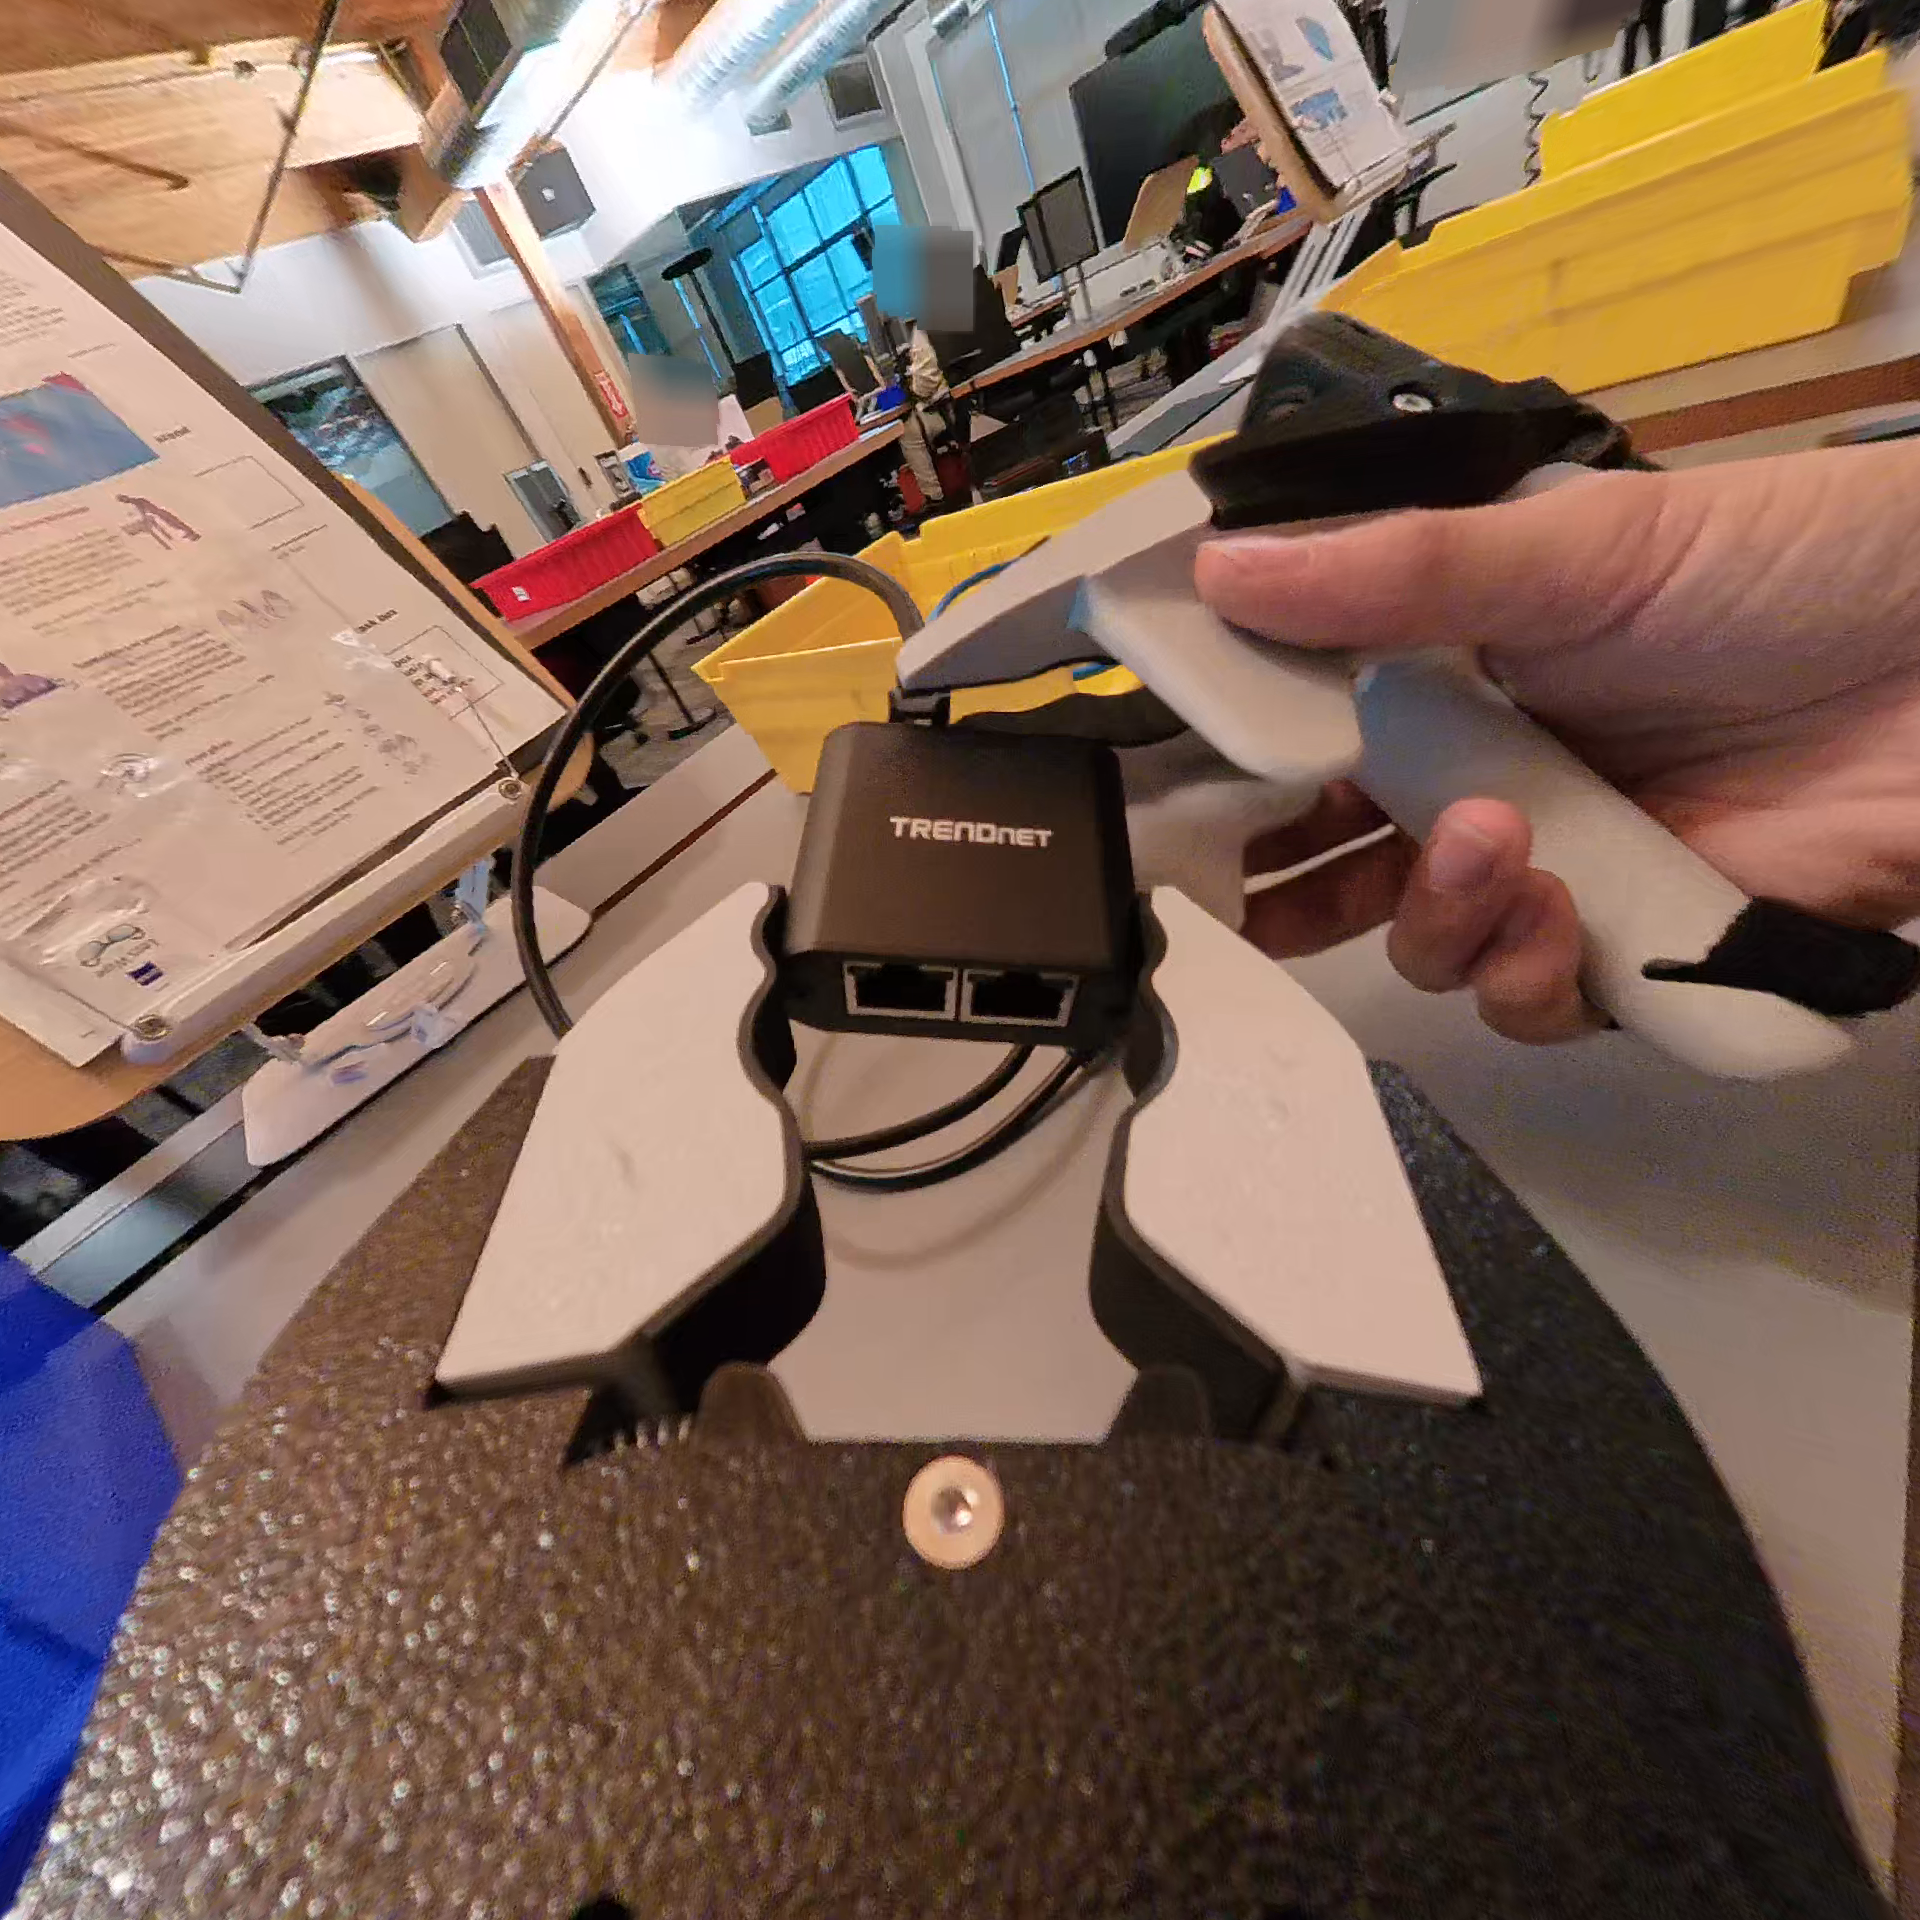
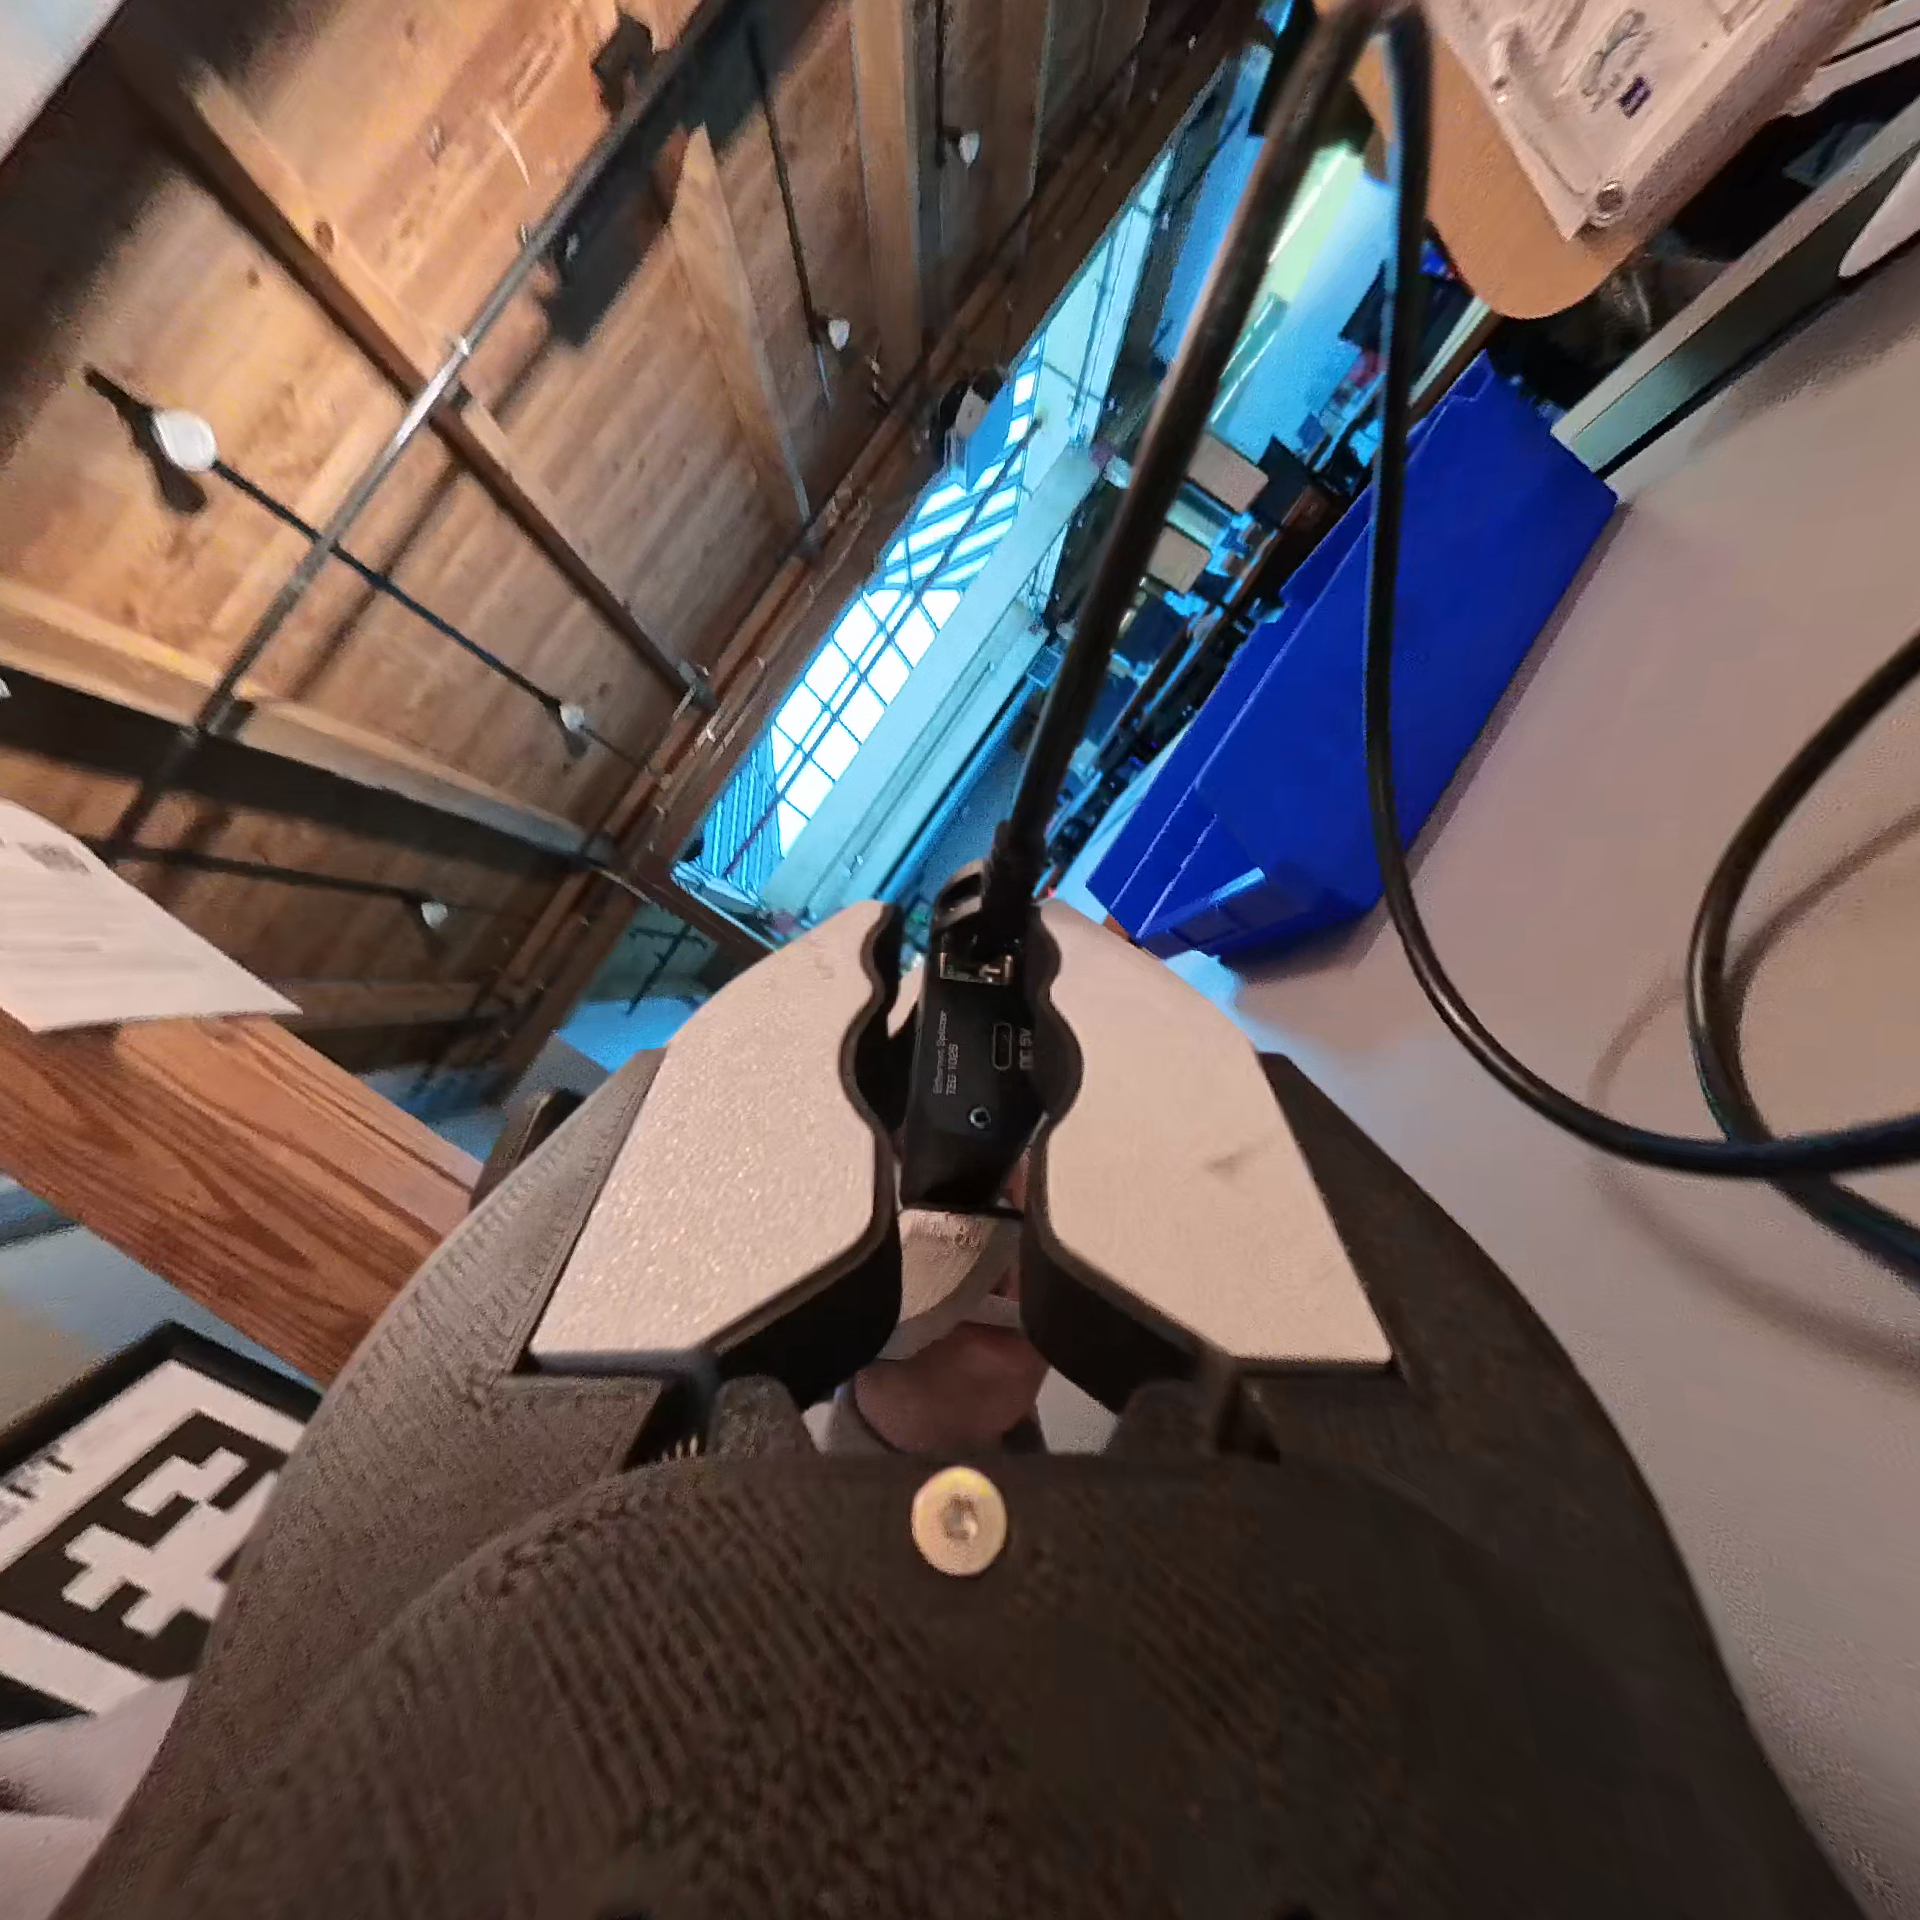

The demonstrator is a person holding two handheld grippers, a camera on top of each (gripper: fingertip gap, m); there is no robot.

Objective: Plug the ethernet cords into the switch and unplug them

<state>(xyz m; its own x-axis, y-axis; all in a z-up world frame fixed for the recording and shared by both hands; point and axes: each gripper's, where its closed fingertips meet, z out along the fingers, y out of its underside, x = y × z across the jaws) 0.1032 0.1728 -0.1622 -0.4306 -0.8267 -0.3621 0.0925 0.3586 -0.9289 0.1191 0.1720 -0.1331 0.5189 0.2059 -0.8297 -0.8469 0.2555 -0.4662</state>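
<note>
2 grippers, left gripper point(image 1: 958, 997) and right gripper point(image 2: 961, 1049), clamp fingers on the switch point(image 1: 961, 883).

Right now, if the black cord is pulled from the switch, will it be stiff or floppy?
Probably springy, not limp: the black cord holds an open arch behind the switch. Likely light, since it loops in air unsupported. It may tug the switch, which the left gripper clamps.
</note>
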